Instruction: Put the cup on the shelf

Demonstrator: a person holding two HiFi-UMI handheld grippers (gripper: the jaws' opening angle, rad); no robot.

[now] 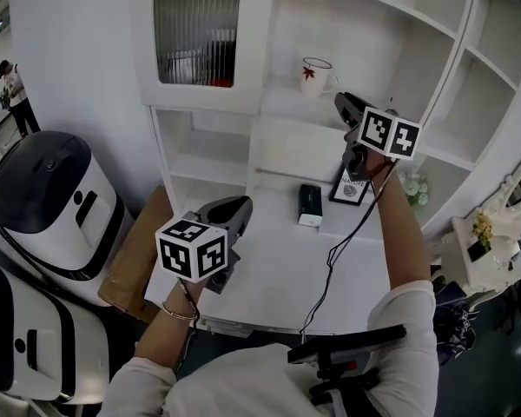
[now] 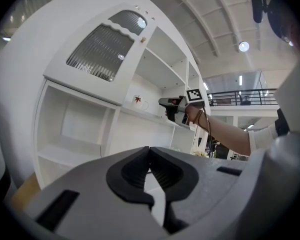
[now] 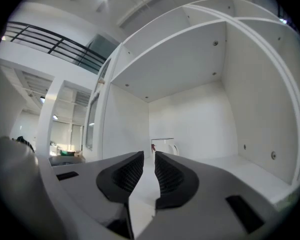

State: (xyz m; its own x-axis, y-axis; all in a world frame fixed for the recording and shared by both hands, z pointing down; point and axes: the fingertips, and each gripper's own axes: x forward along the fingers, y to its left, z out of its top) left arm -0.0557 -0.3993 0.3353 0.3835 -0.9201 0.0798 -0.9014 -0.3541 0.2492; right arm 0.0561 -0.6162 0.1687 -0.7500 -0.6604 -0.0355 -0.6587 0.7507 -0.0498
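Head view: we are judging the task done. The cup [image 1: 316, 75] is standing at the shelf's [image 1: 286, 104] back left corner. The right gripper [image 1: 341, 101] is hovering nearby, slightly spread and empty, and the left gripper [image 1: 242, 203] is pressed together.

Dark box [image 1: 310, 205] lies just beside a framed card [image 1: 351, 189]

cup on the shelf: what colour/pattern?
White cup with a red leaf motif on its side; shows best in the head view.

The cup [image 1: 316, 75] stands on the shelf [image 1: 282, 107]; below, a box [image 1: 310, 205] sits on the worktop [image 1: 278, 272], left of a framed card [image 1: 351, 188].
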